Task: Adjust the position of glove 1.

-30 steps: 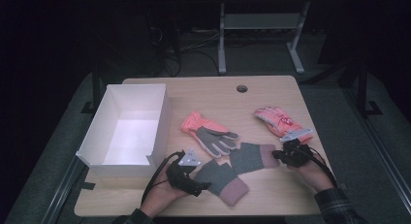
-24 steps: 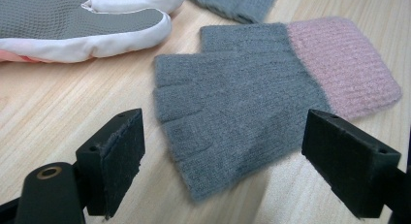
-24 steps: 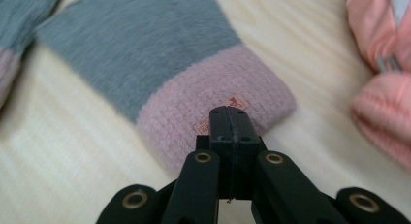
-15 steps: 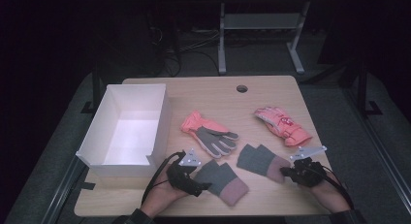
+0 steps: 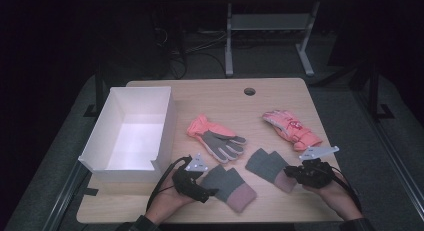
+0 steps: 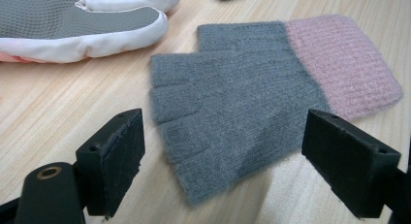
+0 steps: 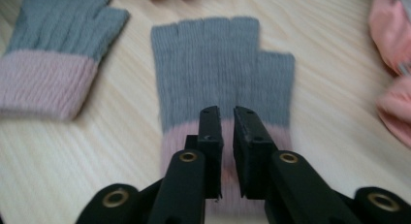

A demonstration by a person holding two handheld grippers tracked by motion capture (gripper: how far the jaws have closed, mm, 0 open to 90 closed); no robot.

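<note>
We hover our left gripper (image 6: 223, 161), jaws spread wide, over the fingers of one grey knit glove (image 6: 252, 103) lying flat near the table's (image 5: 280, 98) front edge. Our right gripper (image 7: 227, 136), jaws narrow and just easing apart, sits over the pink cuff of the other grey glove (image 7: 223, 78); whether any fabric is pinched we cannot tell. The gloves lie near each other, apart.

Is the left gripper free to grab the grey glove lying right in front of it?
Probably yes: the left gripper has its jaws wide open, the grey glove lies flat between them, and nothing covers it.
</note>
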